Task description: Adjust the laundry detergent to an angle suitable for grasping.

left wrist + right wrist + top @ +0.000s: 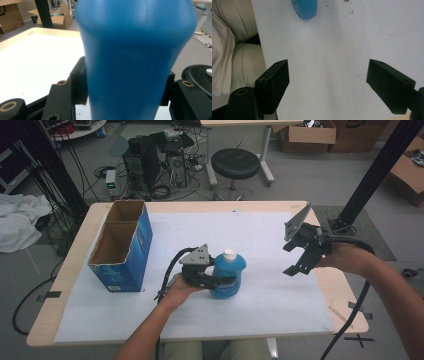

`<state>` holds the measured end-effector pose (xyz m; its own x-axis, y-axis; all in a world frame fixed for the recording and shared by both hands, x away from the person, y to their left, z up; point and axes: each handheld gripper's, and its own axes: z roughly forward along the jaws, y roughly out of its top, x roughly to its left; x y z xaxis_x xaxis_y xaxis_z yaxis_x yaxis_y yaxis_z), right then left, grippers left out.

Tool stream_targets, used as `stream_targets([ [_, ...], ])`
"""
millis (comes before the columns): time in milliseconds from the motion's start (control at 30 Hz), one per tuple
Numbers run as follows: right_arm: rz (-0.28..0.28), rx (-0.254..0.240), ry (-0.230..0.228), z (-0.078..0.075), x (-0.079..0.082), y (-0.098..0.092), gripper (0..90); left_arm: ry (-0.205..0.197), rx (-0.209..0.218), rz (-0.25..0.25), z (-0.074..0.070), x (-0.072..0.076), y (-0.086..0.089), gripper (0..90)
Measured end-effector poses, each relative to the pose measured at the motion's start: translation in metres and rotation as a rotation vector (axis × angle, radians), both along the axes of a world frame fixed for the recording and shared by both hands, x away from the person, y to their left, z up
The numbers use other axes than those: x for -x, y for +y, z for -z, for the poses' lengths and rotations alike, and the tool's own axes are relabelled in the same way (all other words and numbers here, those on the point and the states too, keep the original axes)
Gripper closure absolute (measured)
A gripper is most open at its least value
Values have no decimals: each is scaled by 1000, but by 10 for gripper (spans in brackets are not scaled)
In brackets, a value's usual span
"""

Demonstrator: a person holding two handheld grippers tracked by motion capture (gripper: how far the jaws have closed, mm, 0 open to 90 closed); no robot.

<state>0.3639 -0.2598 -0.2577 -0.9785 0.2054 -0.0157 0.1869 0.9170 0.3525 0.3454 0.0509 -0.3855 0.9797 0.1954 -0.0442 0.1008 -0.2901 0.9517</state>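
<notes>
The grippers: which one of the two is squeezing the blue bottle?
The left gripper. Its jaws are clamped on both sides of the blue bottle, while the right gripper hangs open over the table with nothing between its jaws.

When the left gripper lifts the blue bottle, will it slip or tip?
The blue bottle looks like smooth plastic, so it may slip a little. The left gripper holds it at the waist below wider shoulders, which probably stops sliding. Standing upright, it seems unlikely to tip.

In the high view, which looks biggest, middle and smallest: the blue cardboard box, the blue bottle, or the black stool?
1. Blue cardboard box, clearly biggest.
2. Black stool.
3. Blue bottle.
The stool stands farther from the camera, so its place over the bottle is unsure.
</notes>
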Motion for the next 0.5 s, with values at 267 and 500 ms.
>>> stream_targets([
  [267,5,7,4,1,-2,2,185,-2,-17,28,4,-4,2,444],
  [500,6,8,5,1,-4,6,185,7,-25,30,8,-8,4,444],
])
